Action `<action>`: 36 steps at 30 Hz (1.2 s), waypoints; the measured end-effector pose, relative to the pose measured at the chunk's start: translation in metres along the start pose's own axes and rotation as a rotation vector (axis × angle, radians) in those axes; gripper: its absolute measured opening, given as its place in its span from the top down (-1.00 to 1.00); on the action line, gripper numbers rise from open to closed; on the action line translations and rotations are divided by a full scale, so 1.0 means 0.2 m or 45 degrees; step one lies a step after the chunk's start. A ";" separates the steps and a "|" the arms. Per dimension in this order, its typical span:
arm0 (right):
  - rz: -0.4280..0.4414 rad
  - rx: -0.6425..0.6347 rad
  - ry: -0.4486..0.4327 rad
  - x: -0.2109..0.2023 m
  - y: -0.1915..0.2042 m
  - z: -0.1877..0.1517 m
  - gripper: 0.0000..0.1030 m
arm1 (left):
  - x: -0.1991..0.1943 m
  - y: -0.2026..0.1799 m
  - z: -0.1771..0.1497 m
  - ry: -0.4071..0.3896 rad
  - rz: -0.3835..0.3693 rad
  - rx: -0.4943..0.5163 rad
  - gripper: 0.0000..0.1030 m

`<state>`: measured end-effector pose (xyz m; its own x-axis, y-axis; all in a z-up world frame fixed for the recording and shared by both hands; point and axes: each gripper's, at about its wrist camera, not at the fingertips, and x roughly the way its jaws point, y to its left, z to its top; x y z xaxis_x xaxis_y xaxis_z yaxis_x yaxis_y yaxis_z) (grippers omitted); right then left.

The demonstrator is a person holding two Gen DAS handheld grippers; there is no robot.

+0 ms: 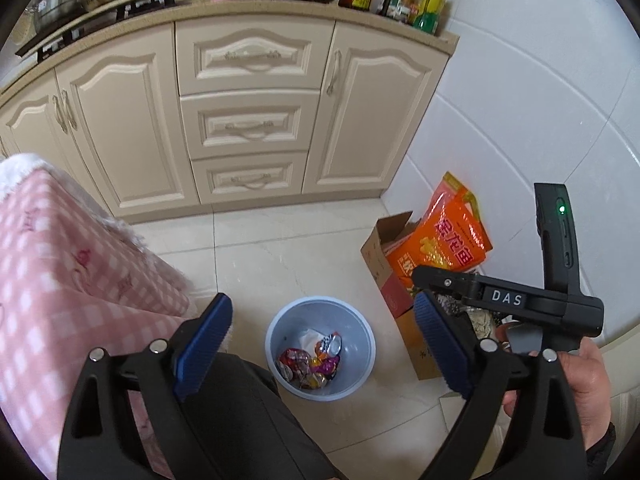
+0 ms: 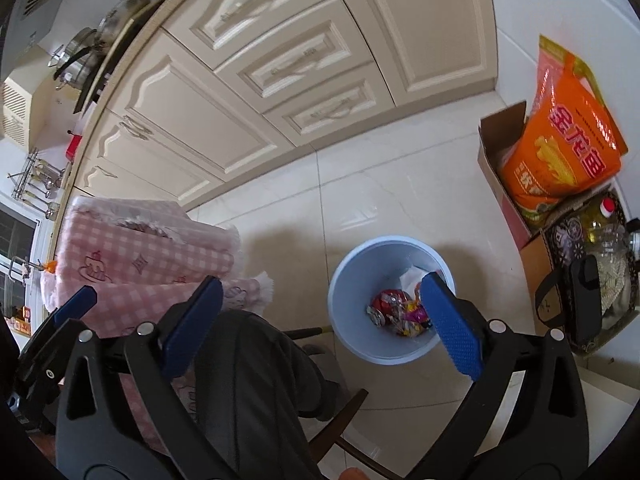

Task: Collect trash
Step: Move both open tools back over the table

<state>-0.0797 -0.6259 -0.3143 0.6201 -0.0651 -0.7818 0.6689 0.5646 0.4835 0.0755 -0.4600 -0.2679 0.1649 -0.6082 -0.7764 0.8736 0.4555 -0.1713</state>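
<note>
Green-topped bottles [image 1: 430,2] crown the counter [image 1: 240,10] in left view only.

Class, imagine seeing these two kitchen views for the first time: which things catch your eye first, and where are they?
The round pale-blue plastic bin on the tiled floor, with crumpled colourful wrappers at its bottom, draws the eye first. Right of it, a bright orange printed bag stands in an open cardboard box. Both blue-padded grippers, left gripper and right gripper, gape open above.
</note>
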 end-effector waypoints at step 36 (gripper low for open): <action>0.369 -0.969 -0.136 -0.08 2.34 -0.24 -0.88 | -1.52 1.38 -0.26 -0.578 0.625 -0.363 -0.87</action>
<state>0.2042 -0.3213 -0.0943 0.7871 0.1126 -0.6065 0.0390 0.9722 0.2311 0.2426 -0.1158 -0.1116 0.7351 -0.4720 -0.4866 0.5071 0.8593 -0.0674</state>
